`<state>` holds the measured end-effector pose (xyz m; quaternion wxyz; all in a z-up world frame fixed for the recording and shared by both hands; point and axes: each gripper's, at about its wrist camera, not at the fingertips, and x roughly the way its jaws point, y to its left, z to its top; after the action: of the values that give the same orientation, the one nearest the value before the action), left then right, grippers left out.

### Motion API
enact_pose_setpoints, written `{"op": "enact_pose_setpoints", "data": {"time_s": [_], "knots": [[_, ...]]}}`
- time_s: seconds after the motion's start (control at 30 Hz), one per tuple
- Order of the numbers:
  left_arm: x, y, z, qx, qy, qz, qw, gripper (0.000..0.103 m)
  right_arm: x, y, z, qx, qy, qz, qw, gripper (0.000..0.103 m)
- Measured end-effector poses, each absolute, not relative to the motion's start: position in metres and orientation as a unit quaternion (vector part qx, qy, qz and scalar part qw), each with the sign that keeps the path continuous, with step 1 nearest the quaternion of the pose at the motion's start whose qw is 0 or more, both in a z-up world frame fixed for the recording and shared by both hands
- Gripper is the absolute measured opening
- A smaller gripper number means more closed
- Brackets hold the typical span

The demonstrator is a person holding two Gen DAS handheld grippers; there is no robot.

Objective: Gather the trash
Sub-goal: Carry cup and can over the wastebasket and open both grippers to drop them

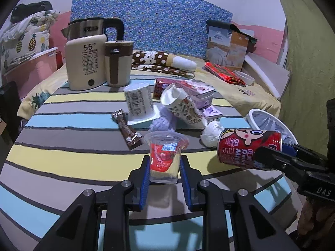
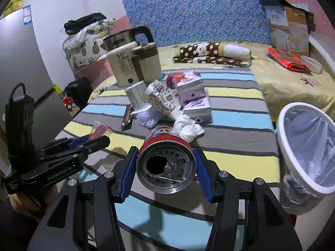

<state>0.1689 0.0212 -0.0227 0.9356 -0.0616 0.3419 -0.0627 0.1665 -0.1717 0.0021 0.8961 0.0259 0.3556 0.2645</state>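
Note:
My left gripper [image 1: 164,165] is shut on a clear plastic cup [image 1: 165,154] with a red wrapper inside, held upright over the striped cloth. My right gripper [image 2: 166,163] is shut on a red drink can [image 2: 166,167], tipped with its opened top toward the camera; the can also shows in the left wrist view [image 1: 249,148]. A white trash bin [image 2: 307,146] with a plastic liner stands to the right of the can. More trash lies in a pile: a patterned paper cup [image 1: 184,108], a white yogurt tub [image 1: 140,104], a brown sachet [image 1: 127,128], crumpled tissue [image 1: 211,133], purple cartons [image 1: 203,96].
A cream kettle [image 1: 85,62] and a brown-banded mug [image 1: 118,62] stand at the back left of the striped table [image 1: 62,150]. Behind lie a polka-dot blanket [image 1: 159,62], a red plaid cloth [image 1: 224,73], a cardboard box [image 1: 228,46] and a blue patterned board.

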Motion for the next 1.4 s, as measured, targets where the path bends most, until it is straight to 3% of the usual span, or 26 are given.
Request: {"op": "enact_pose_setpoints", "data": {"time_s": [1.4], "knots": [[0.214, -0.18, -0.005, -0.016, 0.324, -0.231, 0.917, 0.028, 0.165, -0.347, 0.009, 0.108, 0.312, 0.071, 0.941, 0.054]]}}
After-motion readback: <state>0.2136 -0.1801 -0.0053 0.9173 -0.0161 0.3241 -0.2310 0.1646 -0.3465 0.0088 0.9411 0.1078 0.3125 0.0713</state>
